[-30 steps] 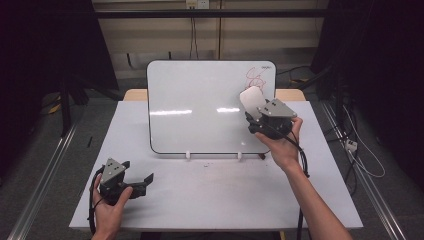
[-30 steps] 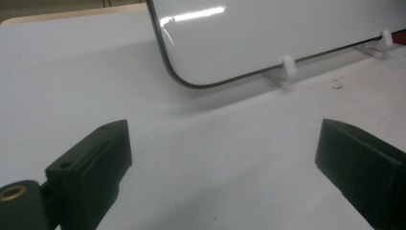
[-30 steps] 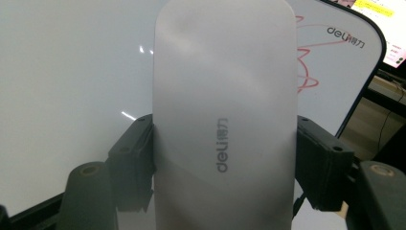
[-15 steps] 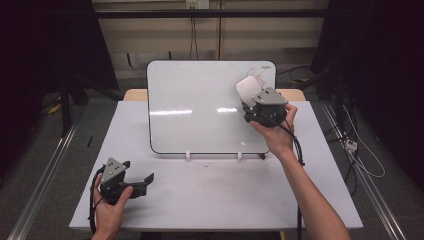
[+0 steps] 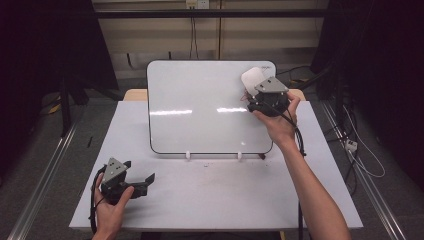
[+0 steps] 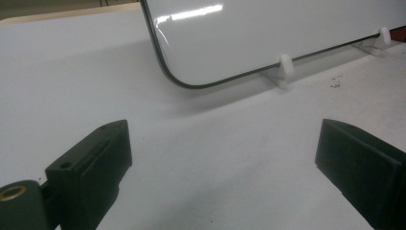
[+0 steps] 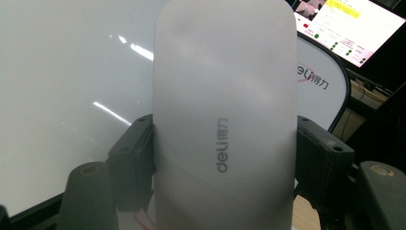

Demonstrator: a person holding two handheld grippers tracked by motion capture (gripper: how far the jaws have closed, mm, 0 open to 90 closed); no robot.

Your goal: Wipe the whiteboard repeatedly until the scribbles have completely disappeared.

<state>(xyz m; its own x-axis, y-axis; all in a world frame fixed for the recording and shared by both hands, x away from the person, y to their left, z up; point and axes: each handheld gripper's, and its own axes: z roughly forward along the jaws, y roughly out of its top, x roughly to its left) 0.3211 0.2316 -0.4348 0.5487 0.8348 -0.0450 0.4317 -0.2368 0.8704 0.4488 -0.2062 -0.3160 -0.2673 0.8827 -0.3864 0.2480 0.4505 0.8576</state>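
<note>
Eraser [image 7: 222, 120], pale and oblong with grey lettering on its back, sits clenched between the jaws of the right claw [image 5: 259, 91], pressed flat at the upper right corner of the whiteboard [image 5: 200, 107], around one o'clock on the board's face. That board stands upright on small white feet at the far middle of the white surface [image 5: 225, 195]. Down at seven o'clock on that surface, well apart from the board, the left claw [image 5: 145, 181] rests low in the person's hand, its jaws spread wide and released, nothing between them.
</note>
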